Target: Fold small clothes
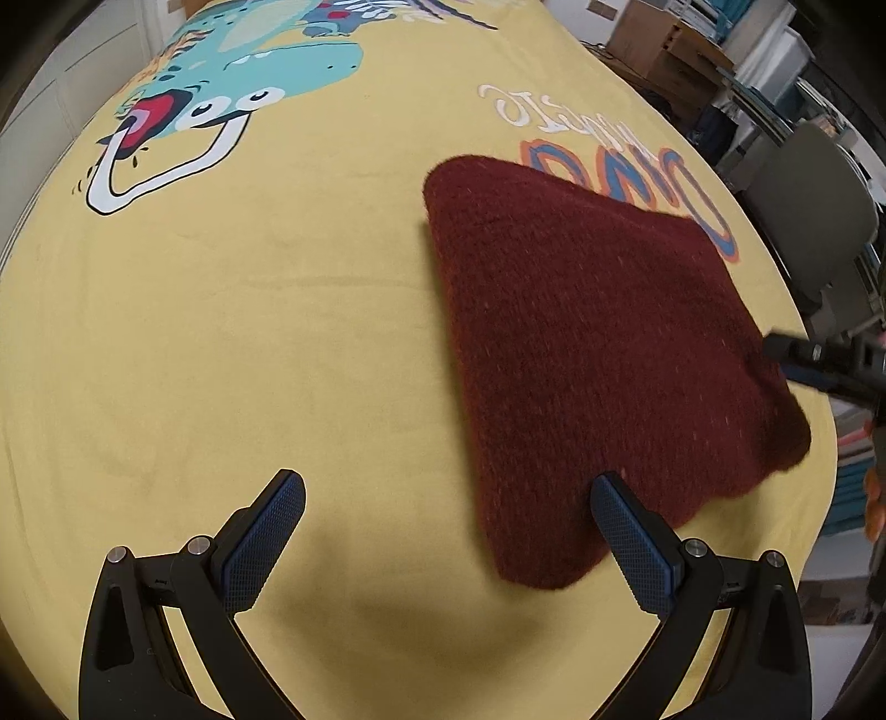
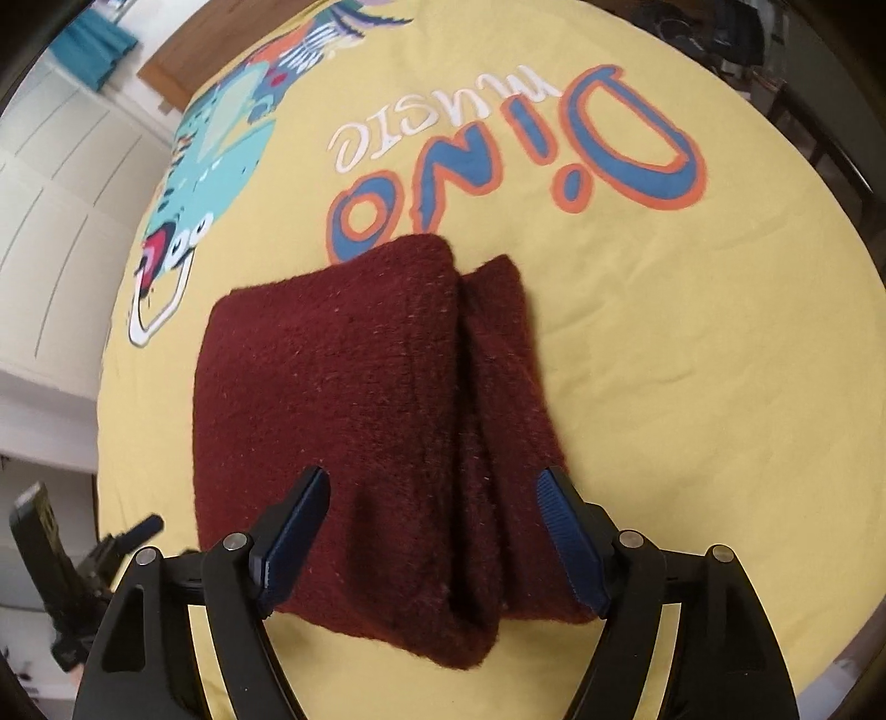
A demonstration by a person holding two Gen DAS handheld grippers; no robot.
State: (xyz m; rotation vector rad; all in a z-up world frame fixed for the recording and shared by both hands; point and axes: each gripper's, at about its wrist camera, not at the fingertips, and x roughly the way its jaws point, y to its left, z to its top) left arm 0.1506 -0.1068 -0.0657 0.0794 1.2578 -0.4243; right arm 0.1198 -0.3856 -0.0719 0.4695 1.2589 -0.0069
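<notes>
Blue-padded fingers of the left gripper (image 1: pixel 446 498) stand spread wide, holding nothing, above a yellow dinosaur-print cloth (image 1: pixel 249 332); white cabinet doors (image 2: pixel 55 183) lie off its left, cardboard boxes (image 1: pixel 659 50) far ahead-right. A folded maroon knit garment (image 2: pixel 354 421) lies between the right gripper's (image 2: pixel 434 487) equally spread fingers.
</notes>
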